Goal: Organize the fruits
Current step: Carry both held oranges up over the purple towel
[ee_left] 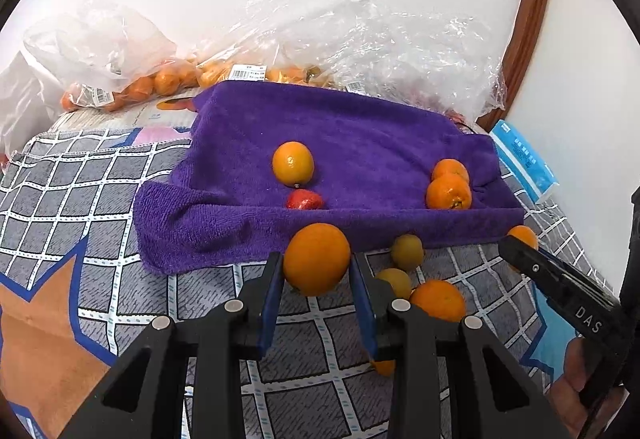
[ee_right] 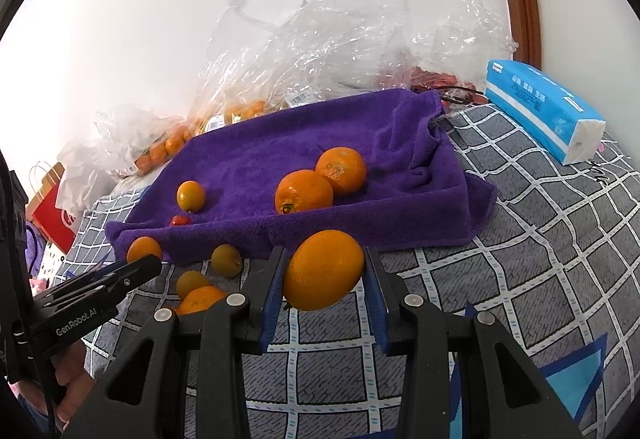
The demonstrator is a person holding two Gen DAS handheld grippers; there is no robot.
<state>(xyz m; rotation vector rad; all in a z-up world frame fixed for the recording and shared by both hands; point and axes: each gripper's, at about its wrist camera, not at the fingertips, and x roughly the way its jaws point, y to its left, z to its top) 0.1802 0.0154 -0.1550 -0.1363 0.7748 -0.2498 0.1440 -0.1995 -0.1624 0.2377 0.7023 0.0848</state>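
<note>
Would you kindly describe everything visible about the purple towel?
The purple towel is plush terry, draped over a shallow tray-like form so its edges rise as walls, the front hem spilling onto the checked cloth. Its right corner is bunched. Inside lie three oranges and a small red fruit. Plastic bags crowd behind.

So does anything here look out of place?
Yes: several fruits lie loose on the checked blanket, off the purple towel where others sit: a yellowish one, another and an orange. Both tongs hold oranges.
</note>
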